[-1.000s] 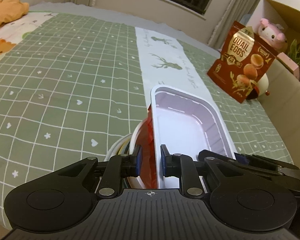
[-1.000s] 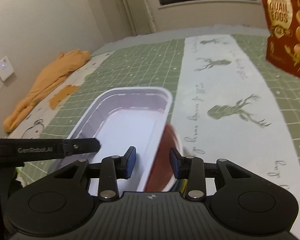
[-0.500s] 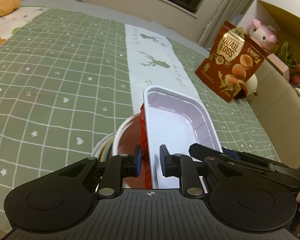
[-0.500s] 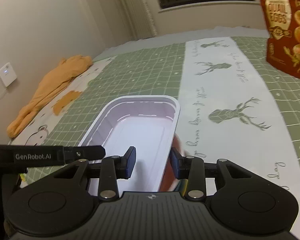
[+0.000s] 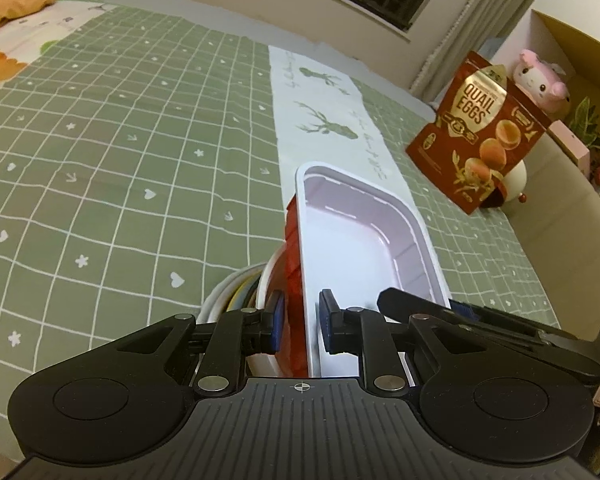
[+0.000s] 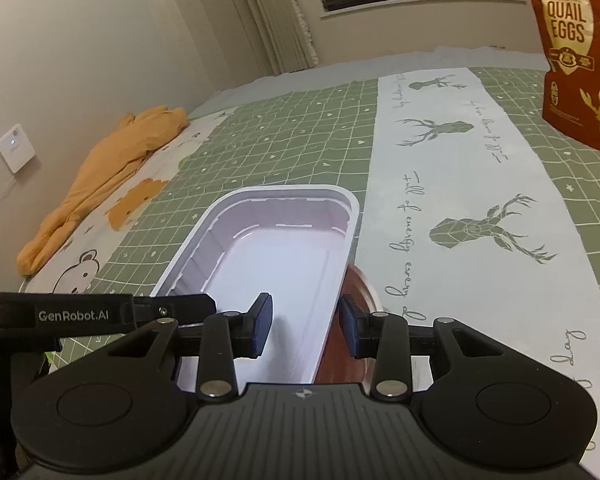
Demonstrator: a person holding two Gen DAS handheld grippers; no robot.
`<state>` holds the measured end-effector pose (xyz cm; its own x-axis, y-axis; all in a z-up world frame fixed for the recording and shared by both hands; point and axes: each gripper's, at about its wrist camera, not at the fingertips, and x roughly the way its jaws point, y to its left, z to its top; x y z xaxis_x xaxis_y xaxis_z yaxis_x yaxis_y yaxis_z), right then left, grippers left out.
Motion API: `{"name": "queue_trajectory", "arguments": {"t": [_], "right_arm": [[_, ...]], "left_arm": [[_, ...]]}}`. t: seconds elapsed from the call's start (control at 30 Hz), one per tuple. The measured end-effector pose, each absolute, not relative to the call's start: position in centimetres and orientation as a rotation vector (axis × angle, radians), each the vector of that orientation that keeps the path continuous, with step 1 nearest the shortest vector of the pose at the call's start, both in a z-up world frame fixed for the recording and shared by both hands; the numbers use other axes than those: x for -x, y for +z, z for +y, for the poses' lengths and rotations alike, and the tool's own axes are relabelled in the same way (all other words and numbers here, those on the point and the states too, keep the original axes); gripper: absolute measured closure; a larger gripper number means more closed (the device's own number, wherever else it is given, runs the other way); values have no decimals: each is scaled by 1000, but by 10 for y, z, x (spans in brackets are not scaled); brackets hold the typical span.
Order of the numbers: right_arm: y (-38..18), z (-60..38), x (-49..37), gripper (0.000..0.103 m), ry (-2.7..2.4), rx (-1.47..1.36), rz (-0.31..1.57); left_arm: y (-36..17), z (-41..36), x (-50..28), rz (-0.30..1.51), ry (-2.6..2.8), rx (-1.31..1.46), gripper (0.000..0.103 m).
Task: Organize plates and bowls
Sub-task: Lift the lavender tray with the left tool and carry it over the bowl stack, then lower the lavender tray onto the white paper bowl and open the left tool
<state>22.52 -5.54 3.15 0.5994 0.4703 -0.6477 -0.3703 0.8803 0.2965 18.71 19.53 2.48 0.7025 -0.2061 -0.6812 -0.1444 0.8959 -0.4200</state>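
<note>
A white rectangular tray [image 5: 364,248] with a red outer wall sits over a stack of round bowls [image 5: 236,296] on the green checked cloth. My left gripper [image 5: 300,320] is shut on the tray's left wall near its close end. In the right wrist view the same tray [image 6: 276,256] shows from the other side, with a red-brown bowl [image 6: 356,292] under its right edge. My right gripper [image 6: 305,326] straddles the tray's right wall with a wide gap between the pads, so it stands open. Each gripper's black body shows in the other view.
A red quail-eggs pouch [image 5: 480,132] stands at the right on the cloth, also in the right wrist view [image 6: 580,52]. A white deer-print runner [image 6: 460,184] crosses the table. An orange garment [image 6: 100,176] lies far left. A pink plush toy [image 5: 542,80] sits at the back right.
Both wrist views have shifted a little around the tray. The right gripper's pads have spread wider about the right wall. The left gripper stays shut on the left wall.
</note>
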Motion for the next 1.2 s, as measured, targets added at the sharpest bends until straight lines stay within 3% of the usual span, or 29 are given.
{"name": "queue_trajectory", "arguments": {"t": [0.37,0.7,1.2], "right_arm": [[31,-65,-221,66,468,-127,801],[48,-88,-216,66,430,-158,737],[50,-127,-223,66,370,-308,736]], "left_arm": [[28,196,-177,790,-59,492,83],[47,216,-161,674,-6,524,83],[22,235,-172,718,1,642,83]]}}
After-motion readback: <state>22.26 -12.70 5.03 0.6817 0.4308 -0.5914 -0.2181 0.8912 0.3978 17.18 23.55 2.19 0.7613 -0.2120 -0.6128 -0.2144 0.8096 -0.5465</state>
